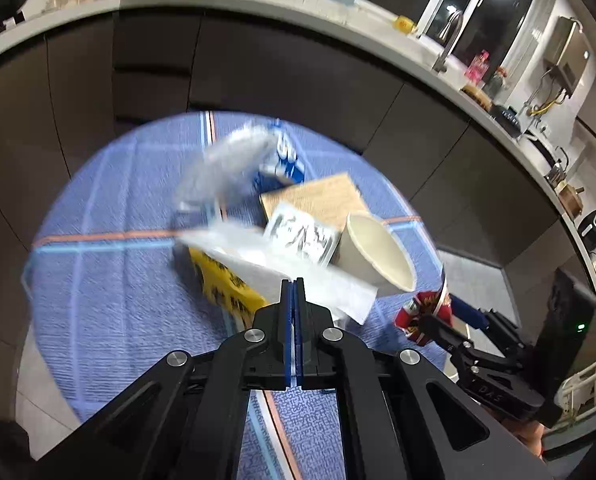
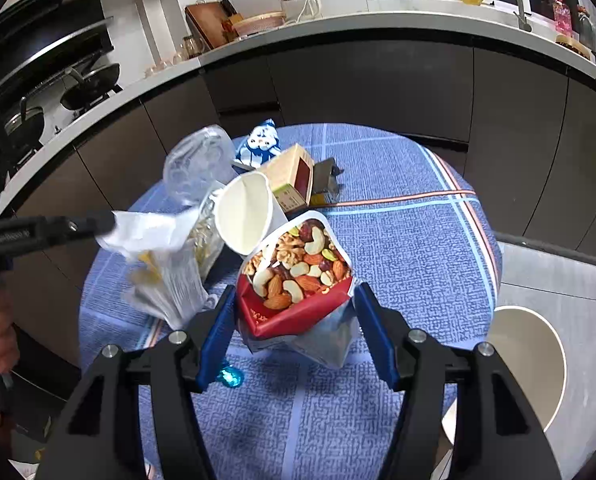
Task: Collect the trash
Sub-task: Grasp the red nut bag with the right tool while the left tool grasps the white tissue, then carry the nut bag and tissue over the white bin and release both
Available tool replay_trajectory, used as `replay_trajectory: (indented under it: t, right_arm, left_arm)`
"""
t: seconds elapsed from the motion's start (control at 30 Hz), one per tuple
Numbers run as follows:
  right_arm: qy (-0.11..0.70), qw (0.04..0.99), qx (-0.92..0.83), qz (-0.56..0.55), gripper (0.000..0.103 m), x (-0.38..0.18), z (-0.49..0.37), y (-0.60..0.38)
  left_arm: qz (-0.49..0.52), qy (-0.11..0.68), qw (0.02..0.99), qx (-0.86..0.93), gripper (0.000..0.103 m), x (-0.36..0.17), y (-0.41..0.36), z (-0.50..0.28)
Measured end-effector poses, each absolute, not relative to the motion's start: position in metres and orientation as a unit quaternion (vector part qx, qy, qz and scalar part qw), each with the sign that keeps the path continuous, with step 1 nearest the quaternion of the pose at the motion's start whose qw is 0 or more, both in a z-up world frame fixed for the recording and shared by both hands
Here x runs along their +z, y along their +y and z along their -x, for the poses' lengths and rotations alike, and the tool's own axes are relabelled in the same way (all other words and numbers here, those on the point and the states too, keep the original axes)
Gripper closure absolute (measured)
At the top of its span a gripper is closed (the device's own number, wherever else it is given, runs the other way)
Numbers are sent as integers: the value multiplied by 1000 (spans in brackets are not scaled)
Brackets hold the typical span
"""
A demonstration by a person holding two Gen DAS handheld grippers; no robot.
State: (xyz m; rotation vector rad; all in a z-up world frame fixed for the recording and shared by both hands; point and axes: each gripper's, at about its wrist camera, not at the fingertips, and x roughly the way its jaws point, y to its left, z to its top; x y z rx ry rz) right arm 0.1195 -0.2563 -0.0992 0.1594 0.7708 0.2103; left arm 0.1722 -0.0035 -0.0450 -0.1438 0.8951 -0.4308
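A heap of trash lies on the round table with a blue cloth. My left gripper is shut on the edge of a white wrapper with yellow print. The right wrist view shows this wrapper lifted at the left. My right gripper has its blue pads pressed on both sides of a red nut packet. A white paper cup lies on its side just behind the packet. In the left wrist view, the nut packet sits at the table's right edge.
Behind the cup lie a crumpled clear plastic piece, a blue-and-white packet and a tan carton. A round cream bin or stool stands on the floor at the right. Dark cabinets and a counter curve around the table.
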Motion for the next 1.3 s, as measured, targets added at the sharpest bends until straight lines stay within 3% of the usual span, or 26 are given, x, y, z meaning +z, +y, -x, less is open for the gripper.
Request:
replay_trajectory:
  t: [0.43,0.83,1.07,1.3]
  right_arm:
    - [334,931,112,-92,43,-68,-83,-266]
    - [294,947,61,-116,43,-47,-39,-328]
    - [315,941,-13,-121,43,-74,-21,-386]
    - [369,921,-61,-111,43,-139,-12,-424]
  left_arm:
    - [76,385,890,-234,102,19,10,-133]
    - [30,351,866,-355,102,65,-78,-105]
    - [13,367,827,-425,102,49,-165,-110]
    - [-15,412,790,-453,102,1,-249,-130]
